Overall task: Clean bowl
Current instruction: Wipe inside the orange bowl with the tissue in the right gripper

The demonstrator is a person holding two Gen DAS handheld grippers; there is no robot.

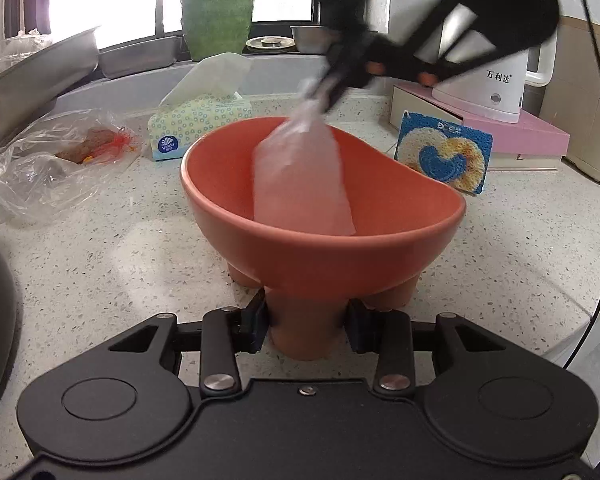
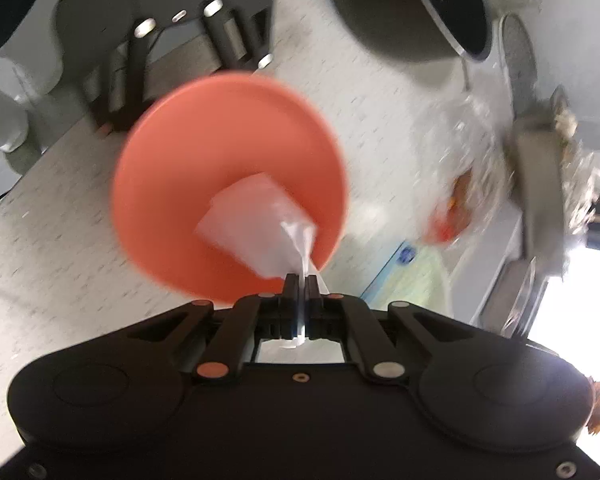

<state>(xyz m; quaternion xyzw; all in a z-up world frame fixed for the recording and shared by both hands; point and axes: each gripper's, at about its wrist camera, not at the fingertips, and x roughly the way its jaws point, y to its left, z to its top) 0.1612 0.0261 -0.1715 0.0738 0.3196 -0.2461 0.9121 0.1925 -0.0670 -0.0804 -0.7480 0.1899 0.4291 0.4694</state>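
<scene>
left wrist view sits low beside the bowl (image 1: 324, 216); right looks steeply down into it.

We see a speckled white countertop (image 1: 100, 264). On it: footed orange bowl (image 1: 380, 256) at centre, tissue pack (image 1: 198, 126) behind, crumpled clear plastic bag (image 1: 40, 168) left, pink box (image 1: 512, 136) and blue sponge (image 1: 444, 156) right.

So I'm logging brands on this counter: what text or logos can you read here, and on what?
"万利达" on the white kettle.
"Vinda" logo on the tissue pack, small, only just legible.
White lettering along the top of the blue sponge: too small to read.
Nothing readable in the blurred right wrist view.
</scene>
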